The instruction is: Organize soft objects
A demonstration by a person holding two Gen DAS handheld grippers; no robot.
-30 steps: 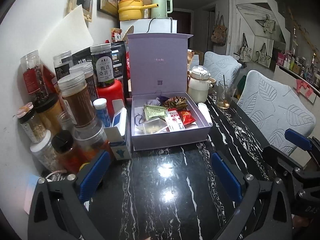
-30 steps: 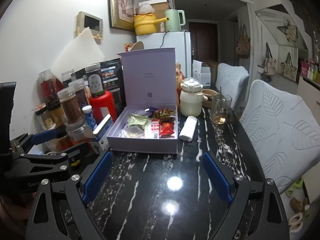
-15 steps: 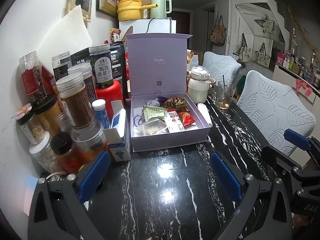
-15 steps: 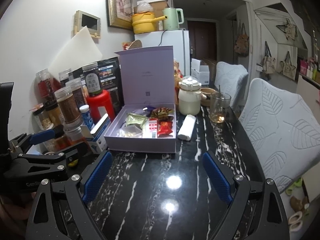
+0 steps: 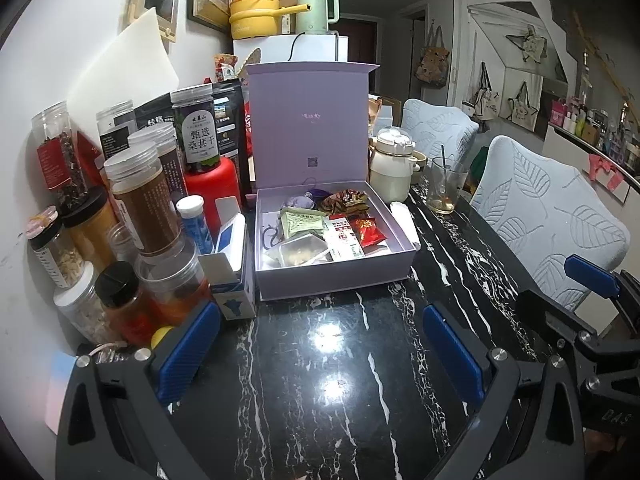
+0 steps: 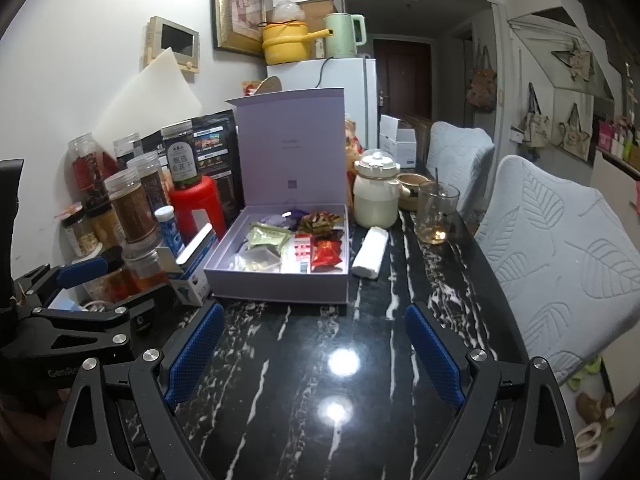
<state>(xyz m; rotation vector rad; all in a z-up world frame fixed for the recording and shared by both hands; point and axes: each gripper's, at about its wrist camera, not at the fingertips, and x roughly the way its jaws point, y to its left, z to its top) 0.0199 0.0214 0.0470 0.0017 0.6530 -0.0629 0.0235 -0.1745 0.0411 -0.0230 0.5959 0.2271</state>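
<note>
An open lilac box (image 5: 336, 280) (image 6: 276, 288) stands on the black marble table, its lid upright. Inside lie soft packets: a green sachet (image 5: 302, 222) (image 6: 269, 236), a red packet (image 5: 370, 230) (image 6: 327, 252), a white-and-red packet (image 5: 344, 238), a clear bag (image 5: 300, 250) and a brown-gold wrapper (image 5: 346, 200). A white roll (image 6: 370, 252) rests against the box's right side. My left gripper (image 5: 320, 344) is open over bare table in front of the box. My right gripper (image 6: 316, 344) is open too, nothing between its blue pads.
Several jars (image 5: 140, 208), a red canister (image 5: 212, 184) and a small blue-white carton (image 5: 232, 276) crowd the table's left side by the wall. A white pot (image 5: 392, 168) and a glass (image 5: 444, 188) stand behind the box on the right. Padded chairs (image 5: 552, 216) line the right edge.
</note>
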